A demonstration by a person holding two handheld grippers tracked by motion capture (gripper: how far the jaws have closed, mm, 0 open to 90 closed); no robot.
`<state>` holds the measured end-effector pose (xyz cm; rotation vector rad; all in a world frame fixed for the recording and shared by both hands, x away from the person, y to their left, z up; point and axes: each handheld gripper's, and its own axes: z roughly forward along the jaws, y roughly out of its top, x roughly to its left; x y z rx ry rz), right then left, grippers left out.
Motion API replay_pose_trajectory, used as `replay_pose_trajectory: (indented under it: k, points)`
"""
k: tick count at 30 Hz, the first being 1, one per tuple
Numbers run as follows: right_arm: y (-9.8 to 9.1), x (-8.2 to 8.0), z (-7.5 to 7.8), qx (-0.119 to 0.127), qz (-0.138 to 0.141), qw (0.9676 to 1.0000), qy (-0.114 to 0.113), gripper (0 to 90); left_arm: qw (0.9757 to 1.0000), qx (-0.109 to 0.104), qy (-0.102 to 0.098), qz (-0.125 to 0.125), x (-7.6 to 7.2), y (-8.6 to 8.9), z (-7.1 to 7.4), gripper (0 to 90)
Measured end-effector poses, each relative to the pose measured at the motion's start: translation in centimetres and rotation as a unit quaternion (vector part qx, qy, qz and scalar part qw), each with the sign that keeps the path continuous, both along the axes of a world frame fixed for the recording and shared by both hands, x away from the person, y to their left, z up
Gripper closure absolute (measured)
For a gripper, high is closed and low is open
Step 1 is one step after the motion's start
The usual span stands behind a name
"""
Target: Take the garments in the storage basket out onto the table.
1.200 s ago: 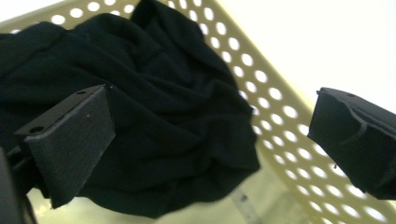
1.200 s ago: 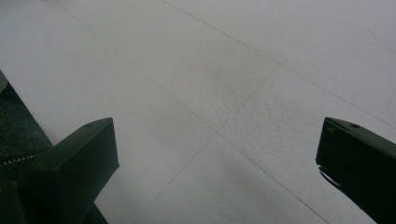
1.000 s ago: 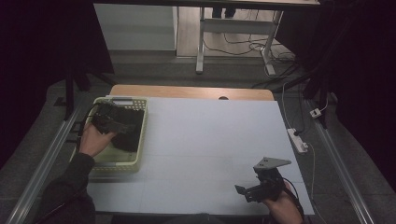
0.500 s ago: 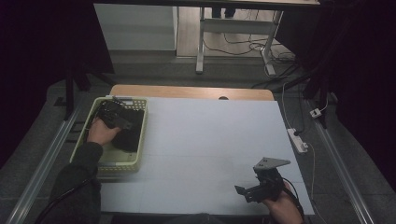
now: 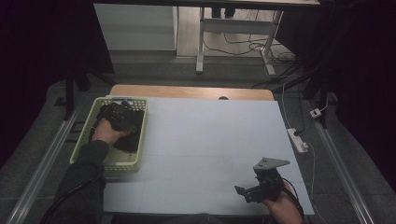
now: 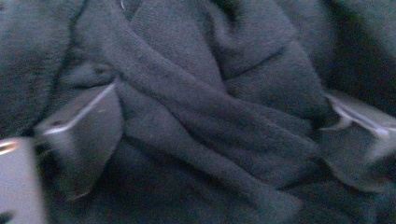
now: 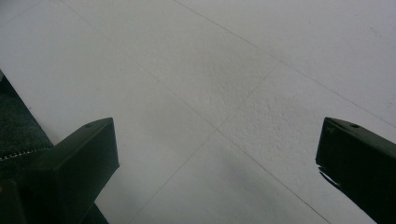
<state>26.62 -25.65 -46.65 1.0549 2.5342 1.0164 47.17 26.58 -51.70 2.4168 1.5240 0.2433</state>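
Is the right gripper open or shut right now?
Open. In the right gripper view its two black jaws stand wide apart with bare white table between them; the right gripper holds nothing.

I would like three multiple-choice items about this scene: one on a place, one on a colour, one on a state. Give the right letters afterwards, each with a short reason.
1. Where does the basket stand on the white table?
A. at its left edge
B. at its middle
C. at its right edge

2. What colour is the basket?
A. red
B. pale yellow-green
C. blue

3. How do the fingers of the right gripper stand?
A. shut on a cloth
B. shut on nothing
C. wide apart with nothing between them

Answers:
1. A, as the high view shows the basket along the table's left edge, with the left hand reaching into it.
2. B, as its rim and walls look pale yellow-green around the dark cloth inside.
3. C, as the right gripper view shows bare table between the two fingers.
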Motion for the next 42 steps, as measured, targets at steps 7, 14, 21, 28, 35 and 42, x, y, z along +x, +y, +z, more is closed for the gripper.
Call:
replay_pose_trajectory:
  k: [7,14,21,28,35,42]
  points:
    - [0.0,0.0,0.0,-0.003,0.001,1.0,0.0,0.0,0.9998,-0.009,0.0,0.018,-0.4,0.4,0.8,47.6]
    - [0.0,-0.1,0.0,-0.001,-0.001,1.0,0.001,0.0,0.9989,-0.014,0.01,0.044,-0.5,0.3,1.0,63.1]
    - [0.0,0.0,0.0,0.0,-0.001,1.0,0.0,0.0,0.9978,-0.038,0.01,0.053,-0.7,0.9,1.5,63.8]
    - [0.0,-0.1,0.0,-0.001,-0.002,1.0,0.0,0.0,0.9954,-0.071,-0.009,0.063,-1.3,2.1,3.4,63.8]
    - [0.0,0.0,0.0,-0.001,-0.002,1.0,0.0,0.0,0.9937,-0.094,-0.029,0.053,-2.1,2.7,5.8,63.9]
    - [0.0,0.0,0.0,0.0,-0.001,1.0,0.0,0.0,0.9914,-0.113,-0.049,0.044,-2.8,3.1,8.4,63.9]
